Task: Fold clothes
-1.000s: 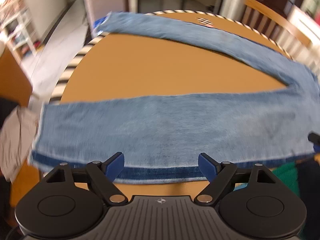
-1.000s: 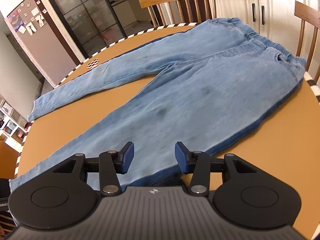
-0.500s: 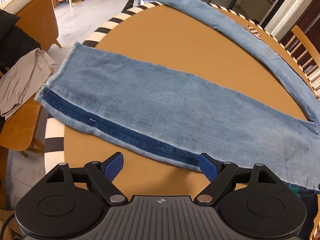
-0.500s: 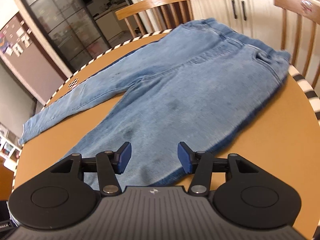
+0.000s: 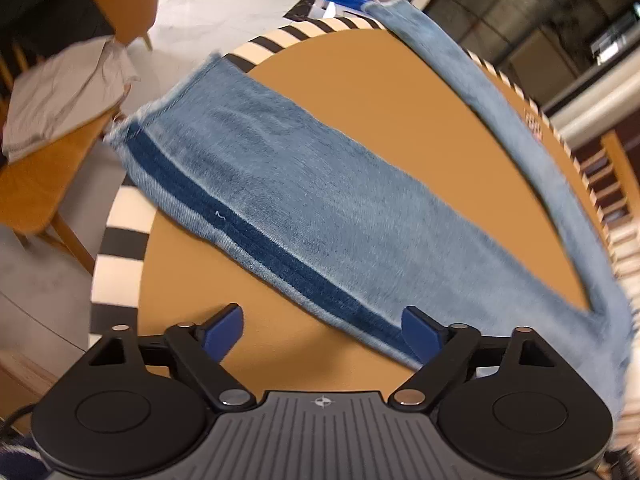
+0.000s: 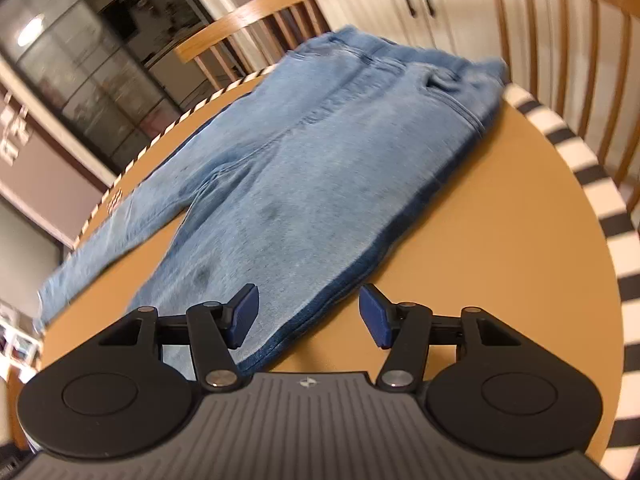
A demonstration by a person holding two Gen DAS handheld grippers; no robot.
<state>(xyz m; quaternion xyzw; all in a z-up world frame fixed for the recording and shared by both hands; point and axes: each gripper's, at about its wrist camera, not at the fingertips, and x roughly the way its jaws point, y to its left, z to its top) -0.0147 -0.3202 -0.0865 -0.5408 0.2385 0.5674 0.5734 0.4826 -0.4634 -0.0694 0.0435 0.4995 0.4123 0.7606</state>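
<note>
Light-blue jeans lie flat, legs apart, on the round table, a dark stripe down the side seam. Left gripper hangs over that seam, spreading wide, empty. Right gripper near the thigh edge, also widening, gripping nothing.

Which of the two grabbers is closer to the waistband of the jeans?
Right. The right gripper hovers over the jeans' side seam, below the hip, with the waistband ahead. The left gripper is down by a trouser leg, waistband out of view. Both jaws are opening, gripping nothing.
</note>
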